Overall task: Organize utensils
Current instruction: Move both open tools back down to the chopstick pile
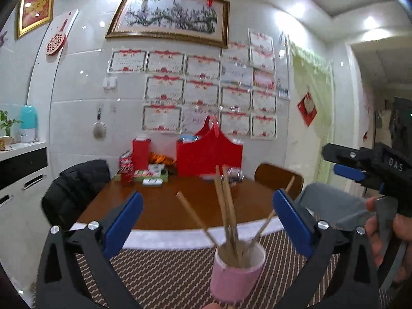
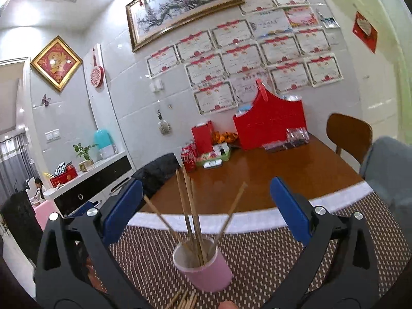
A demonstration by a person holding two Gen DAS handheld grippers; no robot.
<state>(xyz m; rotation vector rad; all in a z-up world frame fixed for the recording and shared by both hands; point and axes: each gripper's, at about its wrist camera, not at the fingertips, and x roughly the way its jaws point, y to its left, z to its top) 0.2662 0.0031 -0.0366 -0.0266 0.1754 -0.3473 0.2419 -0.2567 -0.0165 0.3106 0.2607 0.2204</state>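
The pink cup [image 2: 204, 267] stands upright on the woven placemat [image 2: 270, 257], near the table's front edge, and several chopsticks [image 2: 191, 213] already stand in it, fanning outward from the rim. More loose chopsticks [image 2: 184, 300] lie flat on the mat, just in front of the cup at the very bottom of the right wrist view; they point roughly away from the camera, so their long axis runs nearly along the fingers of the right gripper [image 2: 206, 211], not across them.

Both claws are apart and hold nothing. The right gripper hangs above the cup, and the loose bundle is below and close under its fingers. The left gripper [image 1: 207, 221] is also spread wide with the cup [image 1: 237, 273] low between its fingers, but in its view the loose sticks are not visible, only the mat [image 1: 159, 278].

I judge that the right hand is the nearer one to the lying chopsticks. To take one, the claw probably has to tip downward and turn, so that the pads close across the stick and not along it. The risk is to catch several sticks together, or to knock the cup, because it stands just behind them
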